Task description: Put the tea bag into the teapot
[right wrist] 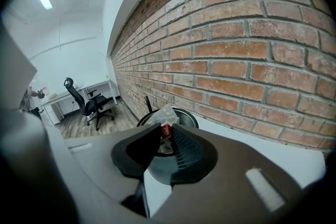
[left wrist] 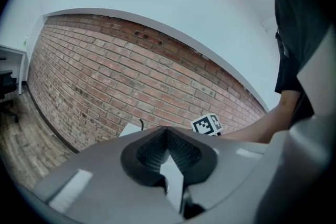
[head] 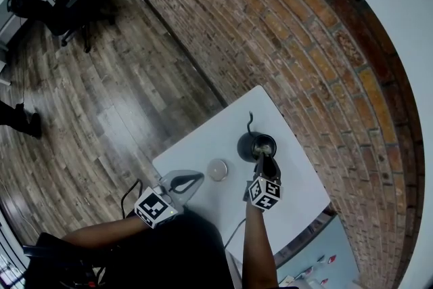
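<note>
A smooth white table [head: 203, 145] stands with its far edge against a rough red brick wall [head: 284, 44], above a plank wooden floor [head: 101, 98]. Near the table's far side sits the teapot [head: 247, 145], round, dark and glossy, with a thin curved part rising from its far side. The right tool [right wrist: 167, 131] slants down over the pot's open mouth, its ribbed black pads pinched narrowly on the tea bag [right wrist: 164, 114], a crumpled white paper pouch with a small red tag, which hangs just above the rim. A pale round disc [head: 217, 169] lies flat on the table left of the pot. The left tool [left wrist: 167, 134] hangs over the table's near left edge, its jaw tips together and nothing between them.
</note>
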